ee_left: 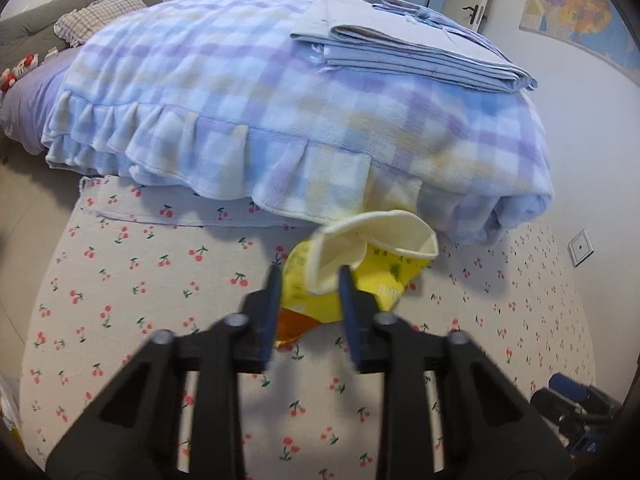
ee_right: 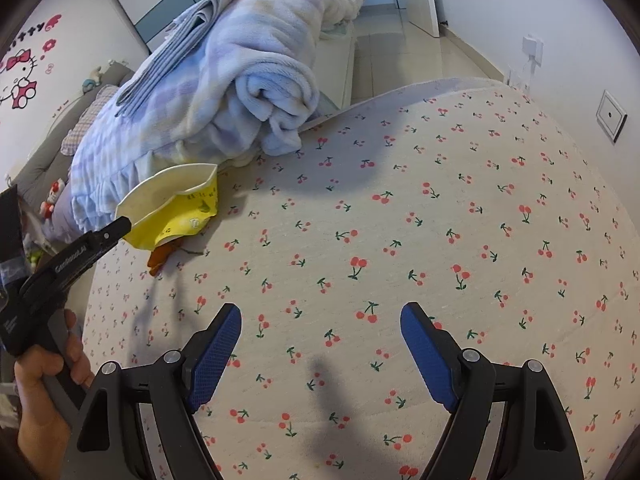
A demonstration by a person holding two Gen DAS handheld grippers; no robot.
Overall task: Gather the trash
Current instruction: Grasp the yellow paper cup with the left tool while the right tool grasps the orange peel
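At the bottom of the left wrist view the left hand-held gripper (ee_left: pixel 307 280) has its jaws set on either side of a crumpled yellow paper cup (ee_left: pixel 360 268), at or very near its sides; whether they press it I cannot tell. The cup lies on the cherry-print bed sheet (ee_left: pixel 140 280), centre frame, its cream mouth facing the folded plaid blanket (ee_left: pixel 280 100) just behind; an orange wrapper (ee_left: pixel 296 326) shows beneath it. In the right wrist view the right hand-held gripper (ee_right: pixel 321 344) hangs released over bare sheet at lower centre, well apart from the cup (ee_right: pixel 176 204) at left; a folded grey-blue sheet (ee_left: pixel 420 52) tops the blanket, upper right.
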